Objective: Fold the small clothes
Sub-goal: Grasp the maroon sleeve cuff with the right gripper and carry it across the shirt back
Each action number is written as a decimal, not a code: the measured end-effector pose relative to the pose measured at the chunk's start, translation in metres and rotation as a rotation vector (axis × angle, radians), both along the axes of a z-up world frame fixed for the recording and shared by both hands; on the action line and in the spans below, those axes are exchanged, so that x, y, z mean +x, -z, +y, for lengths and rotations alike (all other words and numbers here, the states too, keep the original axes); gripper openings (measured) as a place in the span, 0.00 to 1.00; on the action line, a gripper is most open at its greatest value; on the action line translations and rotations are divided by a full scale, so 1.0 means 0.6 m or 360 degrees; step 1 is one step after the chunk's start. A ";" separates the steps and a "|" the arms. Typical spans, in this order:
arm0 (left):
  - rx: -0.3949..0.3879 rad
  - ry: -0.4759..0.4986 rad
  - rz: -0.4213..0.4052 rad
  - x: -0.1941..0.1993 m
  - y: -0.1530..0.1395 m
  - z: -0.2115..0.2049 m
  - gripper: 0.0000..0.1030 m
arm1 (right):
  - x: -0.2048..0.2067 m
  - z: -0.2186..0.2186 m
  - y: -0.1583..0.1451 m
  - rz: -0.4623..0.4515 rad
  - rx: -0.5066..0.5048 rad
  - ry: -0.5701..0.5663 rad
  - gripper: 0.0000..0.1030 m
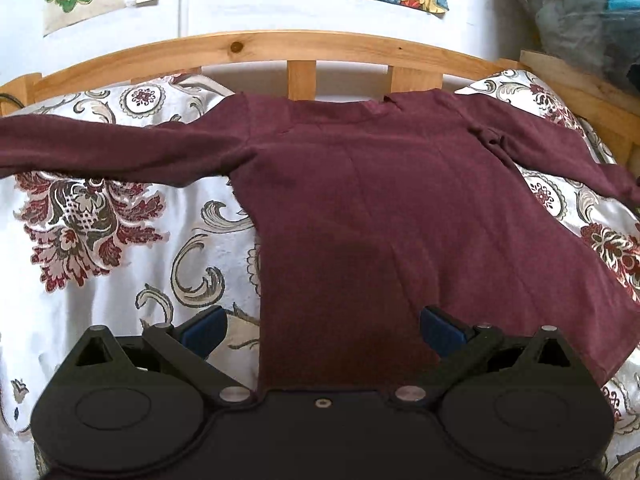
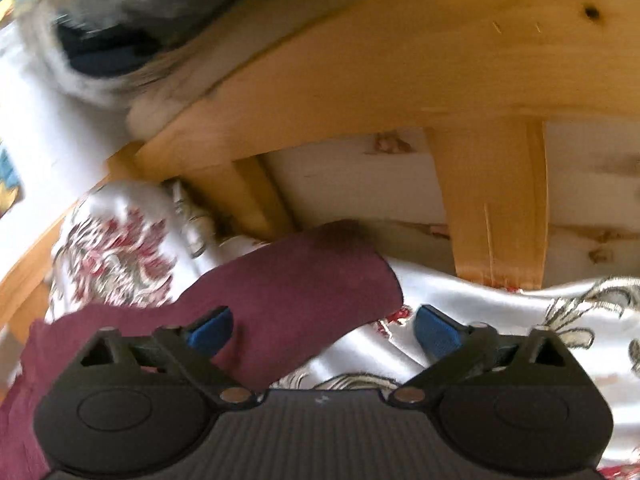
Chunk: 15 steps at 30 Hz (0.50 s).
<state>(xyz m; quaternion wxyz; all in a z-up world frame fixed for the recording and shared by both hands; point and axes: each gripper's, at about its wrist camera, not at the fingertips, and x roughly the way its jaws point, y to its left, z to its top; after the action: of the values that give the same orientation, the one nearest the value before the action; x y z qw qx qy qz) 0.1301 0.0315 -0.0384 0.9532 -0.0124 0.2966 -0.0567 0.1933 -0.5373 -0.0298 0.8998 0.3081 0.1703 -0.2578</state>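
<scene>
A maroon long-sleeved shirt [image 1: 380, 200] lies flat on the patterned bedspread [image 1: 92, 220], collar toward the wooden headboard, both sleeves spread out. My left gripper [image 1: 322, 330] is open and hovers over the shirt's bottom hem, near its left edge. My right gripper [image 2: 324, 330] is open, just above the end of the shirt's right sleeve [image 2: 296, 292]; the cuff lies between and slightly ahead of the blue fingertips [image 2: 212, 330]. Neither gripper holds anything.
A wooden headboard rail [image 1: 280, 46] with slats runs along the back. A wooden side rail [image 2: 400, 60] and slat [image 2: 492, 200] stand close ahead of the right gripper. A bundle of bedding [image 1: 580, 12] sits at the back right corner.
</scene>
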 end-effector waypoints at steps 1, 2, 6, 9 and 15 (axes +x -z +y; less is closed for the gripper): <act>-0.0007 -0.0004 0.0003 0.002 0.000 0.001 0.99 | 0.001 -0.002 0.003 -0.0006 0.0015 0.0024 0.88; -0.0008 -0.0013 0.0005 0.002 0.001 0.001 0.99 | 0.002 -0.002 0.005 -0.0020 0.0011 0.0046 0.83; -0.0014 -0.0040 0.0014 0.002 0.001 0.007 0.99 | 0.009 0.004 0.006 -0.0008 -0.0068 0.0099 0.55; -0.0064 -0.0055 0.0028 -0.002 -0.005 0.015 0.99 | 0.009 0.010 0.002 -0.0021 -0.0113 0.0116 0.27; -0.0189 -0.0094 0.0046 -0.013 -0.020 0.036 0.99 | 0.014 0.089 -0.048 -0.0059 -0.0567 -0.0002 0.14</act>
<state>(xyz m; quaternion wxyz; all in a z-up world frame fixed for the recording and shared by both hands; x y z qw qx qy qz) 0.1224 0.0531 -0.0264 0.9478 -0.0784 0.3058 -0.0457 0.2017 -0.4842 -0.0008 0.9432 0.1484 0.1055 -0.2777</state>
